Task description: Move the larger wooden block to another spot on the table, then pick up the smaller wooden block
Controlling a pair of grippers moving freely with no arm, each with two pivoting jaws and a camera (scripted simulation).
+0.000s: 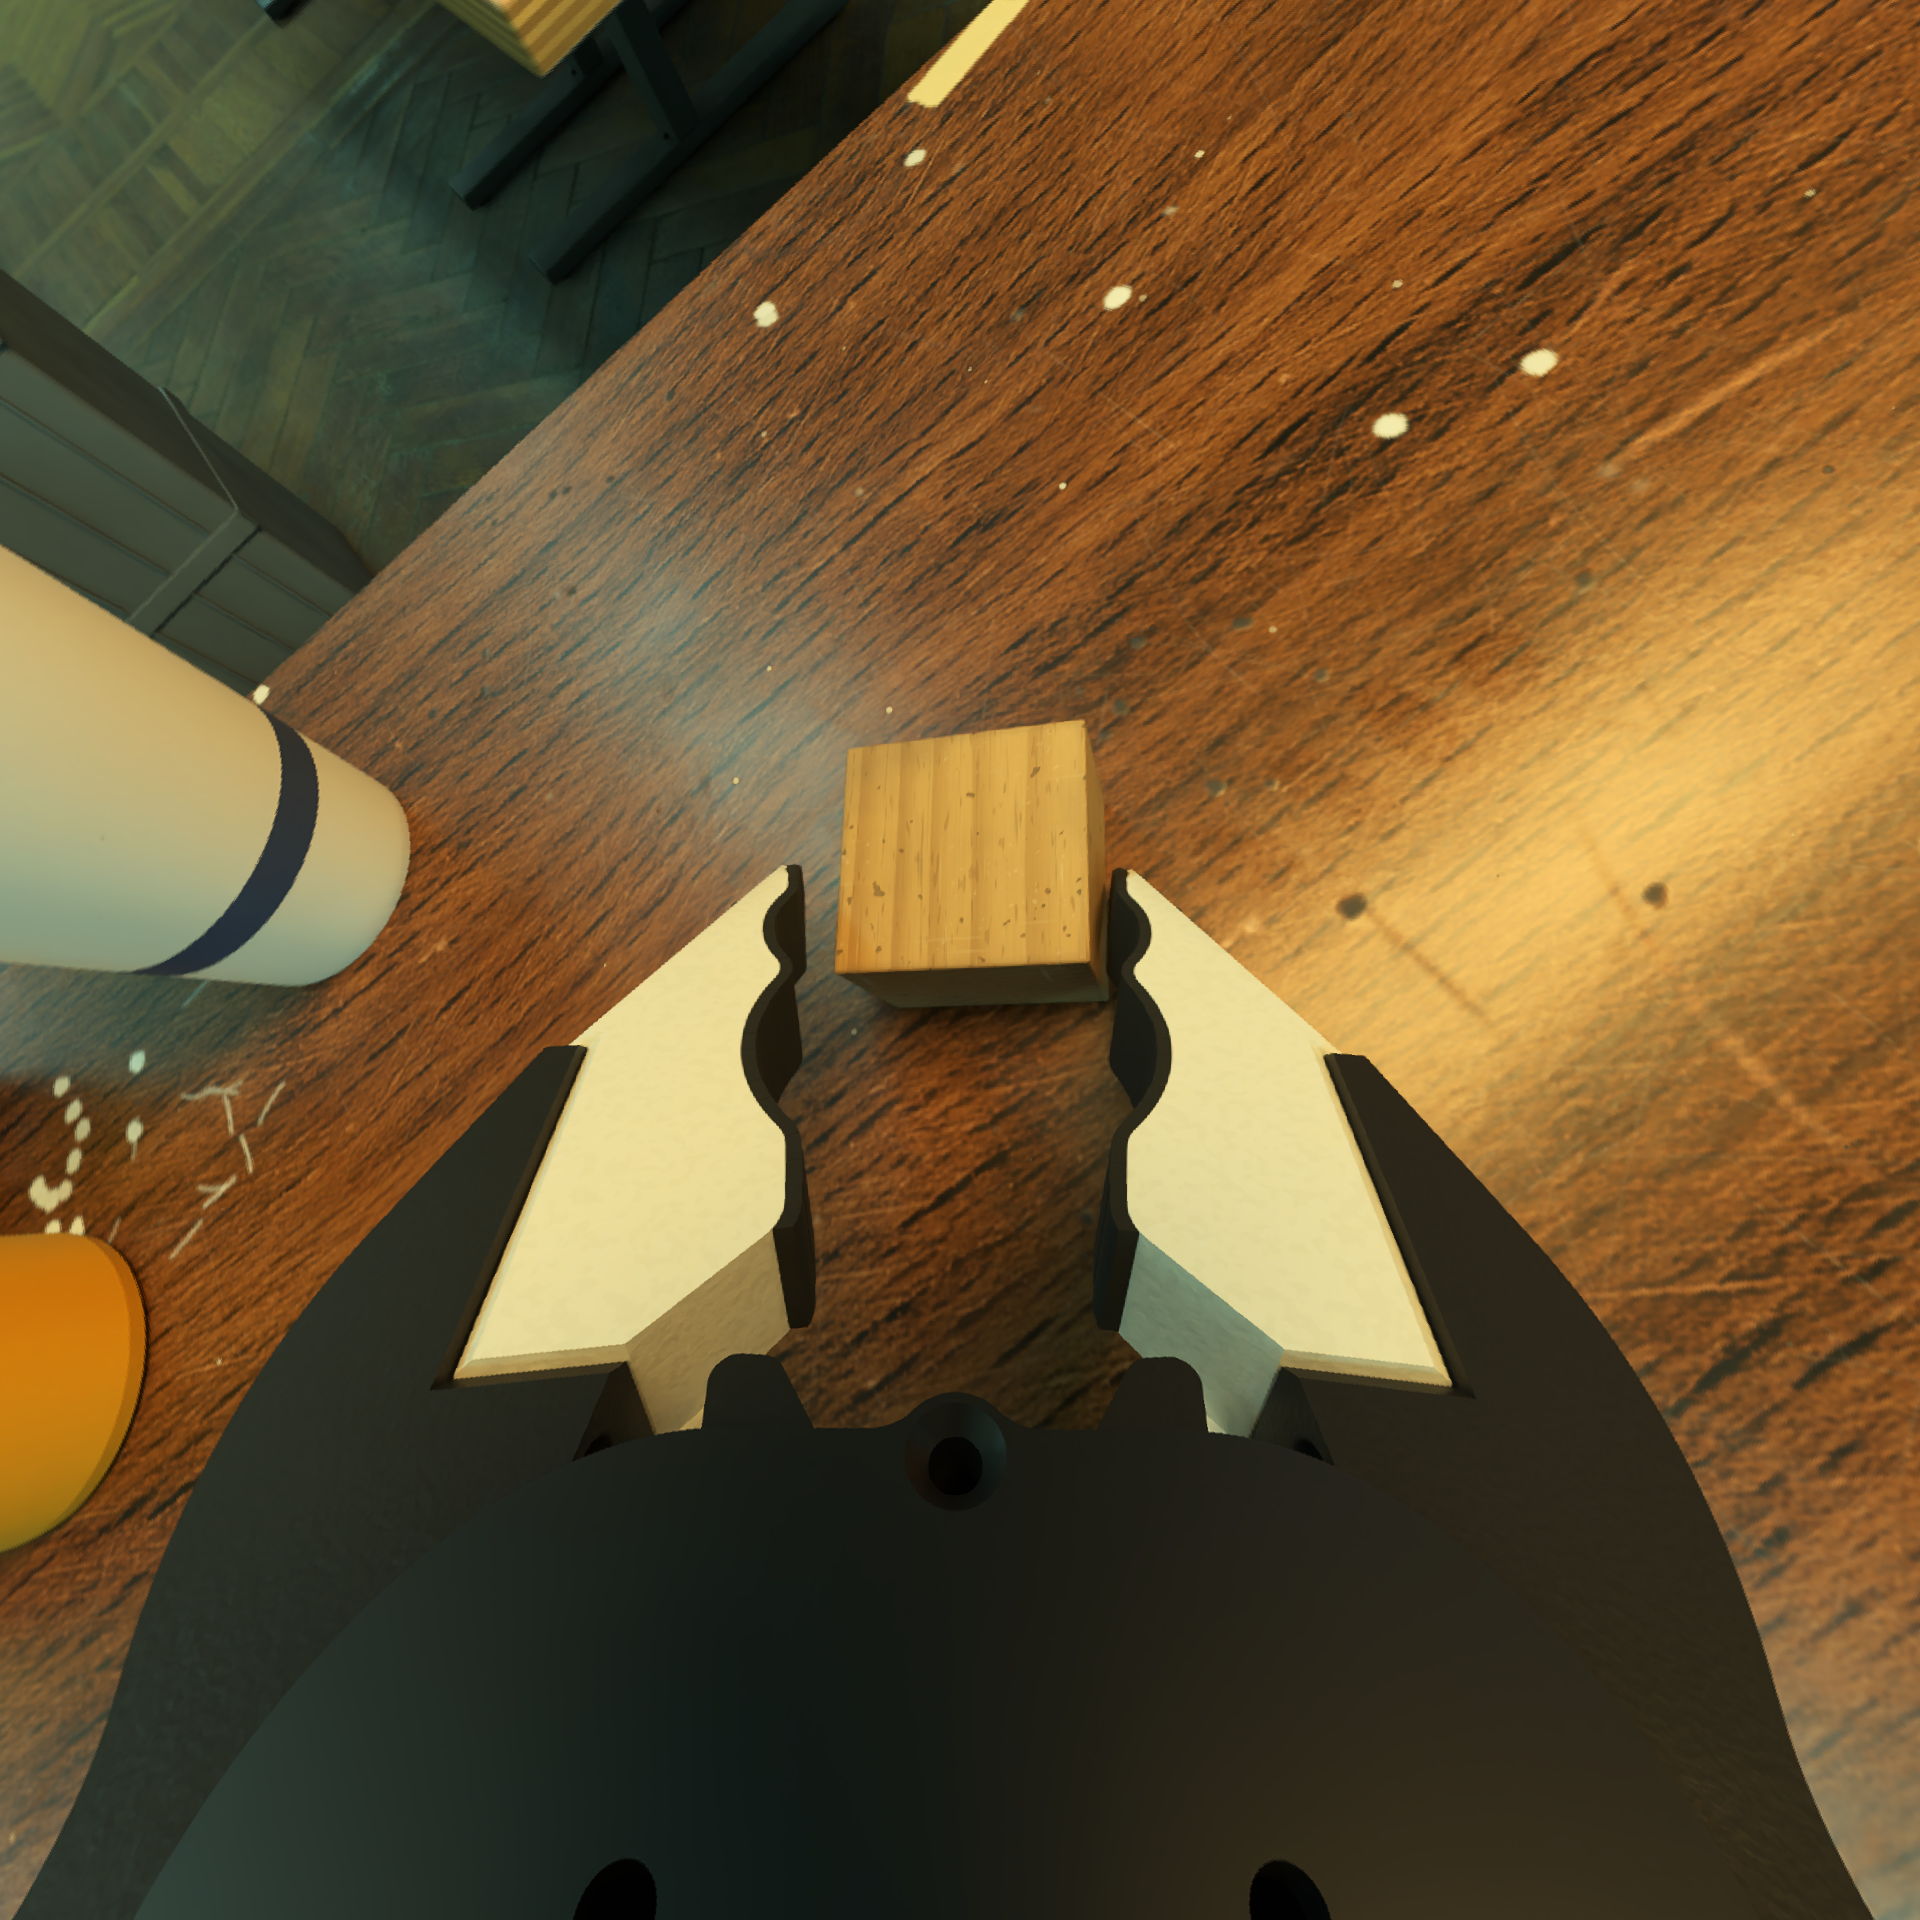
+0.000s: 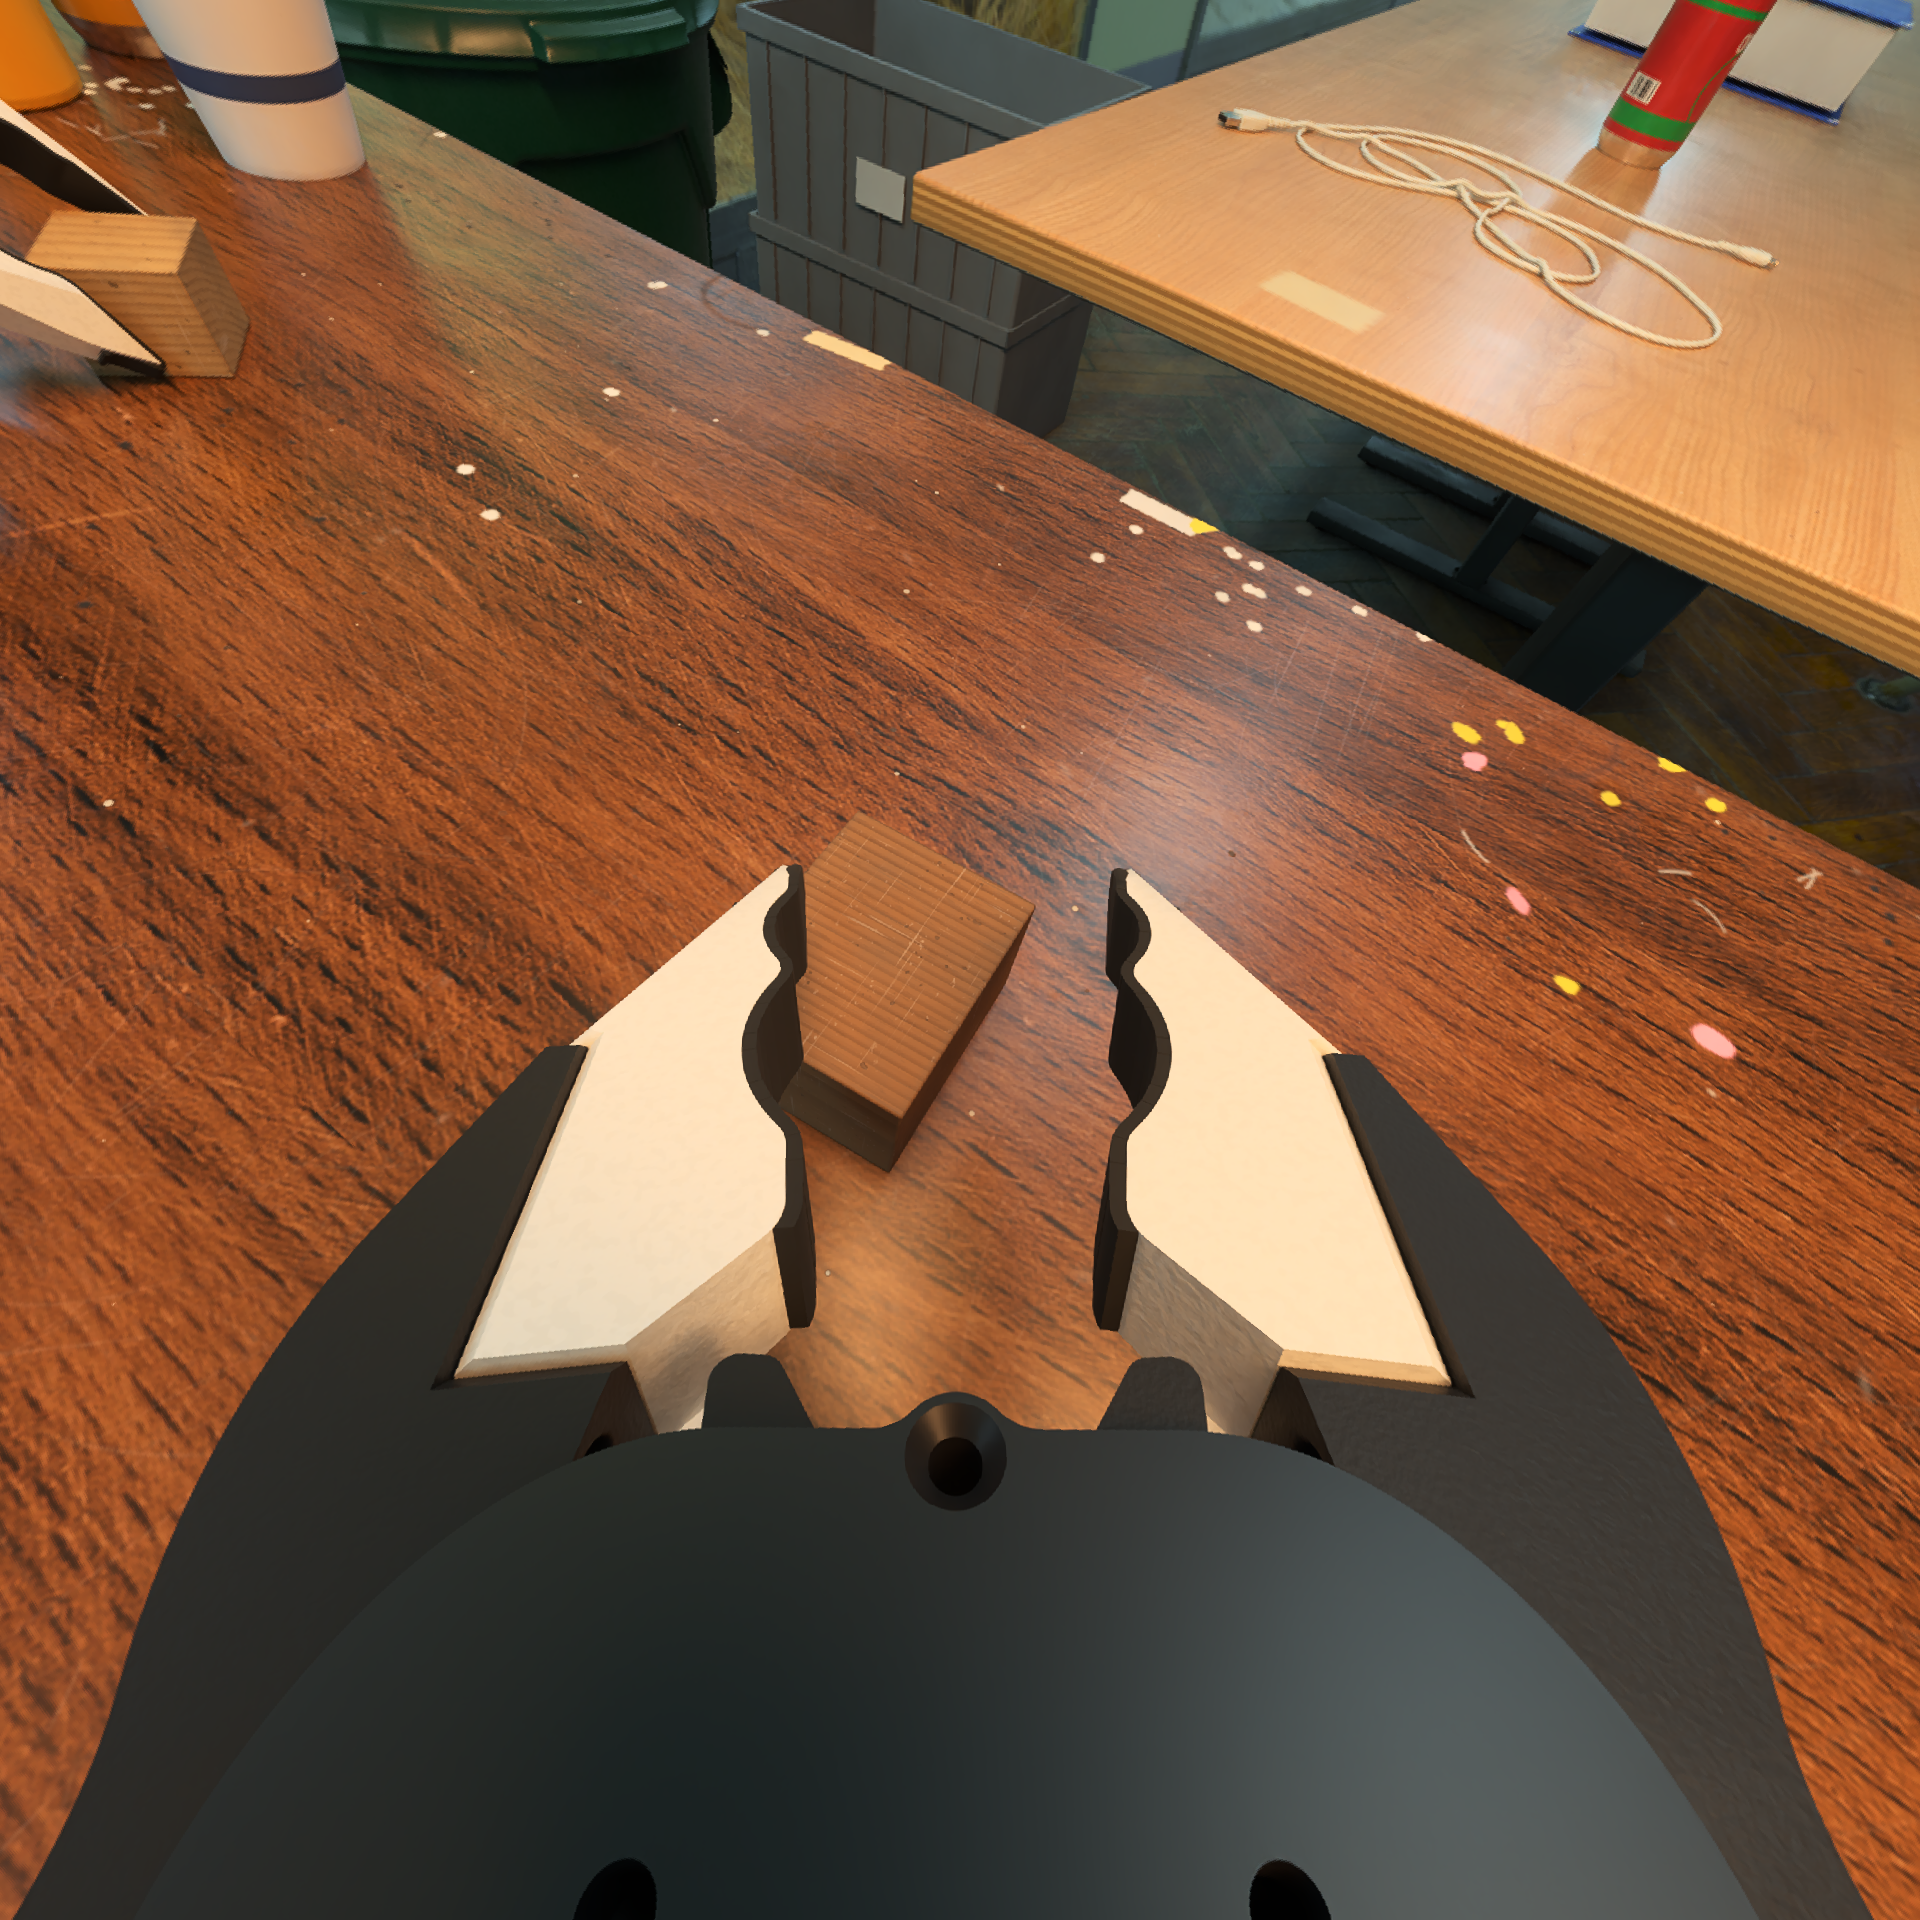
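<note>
Right wrist view: your brown table (image 2: 520, 727) carries both blocks. Your left gripper (image 1: 956, 914), jaws apart, straddles the pale, larger wooden block (image 1: 971, 857). Your right gripper (image 2: 956, 914), jaws apart, flanks the dark, smaller wooden block (image 2: 904, 987), touching its left finger.

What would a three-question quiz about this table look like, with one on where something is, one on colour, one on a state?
1. Where is the light wooden block?
A. just ahead of the left gripper's tips
B. on the floor
C. atop the cup

2. What colour is the band on the white cup?
A. red
B. dark blue
C. green

3. How is the right gripper?
A. shut on the dark block
B. open
C. out of view

Answers: 1 A, the block sits on the table between the fingertips. 2 B, a dark blue stripe rings the cup. 3 B, a gap shows beside the block.
</note>
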